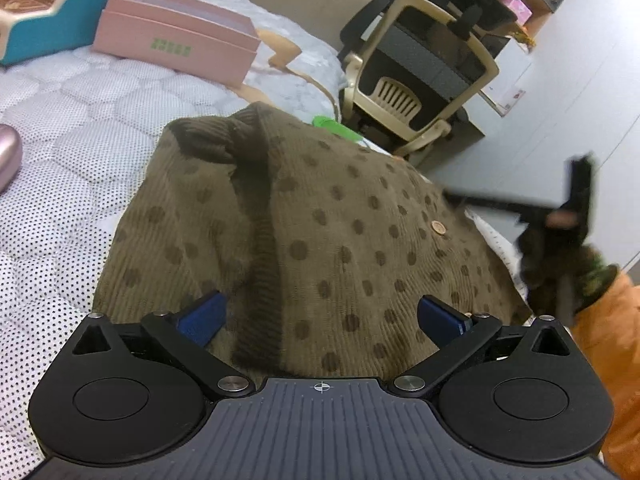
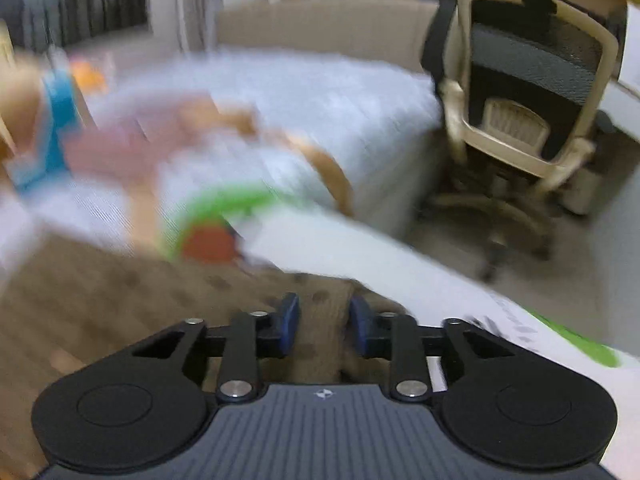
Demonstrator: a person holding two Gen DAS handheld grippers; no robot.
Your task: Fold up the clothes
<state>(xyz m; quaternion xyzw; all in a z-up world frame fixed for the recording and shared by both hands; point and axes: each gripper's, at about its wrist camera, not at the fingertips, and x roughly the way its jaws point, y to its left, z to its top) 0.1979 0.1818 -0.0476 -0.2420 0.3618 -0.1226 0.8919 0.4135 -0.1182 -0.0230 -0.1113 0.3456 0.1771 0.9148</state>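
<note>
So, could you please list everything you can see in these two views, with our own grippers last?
cardigan: one, olive-brown with darker dots, spread on the bed, a ribbed band down its middle
button: one, copper, right part of the cardigan
bed: one, white dotted quilt, under everything
pink box: one, far side of the bed
teal box: one, left of the pink box
green item: one, beyond the cardigan, partly hidden
office chair: one, beige frame, dark mesh, beside the bed
orange sleeve: one, right edge
left gripper: blue fingers wide apart over the cardigan
right gripper: fingers nearly closed on a cardigan fold, view blurred
</note>
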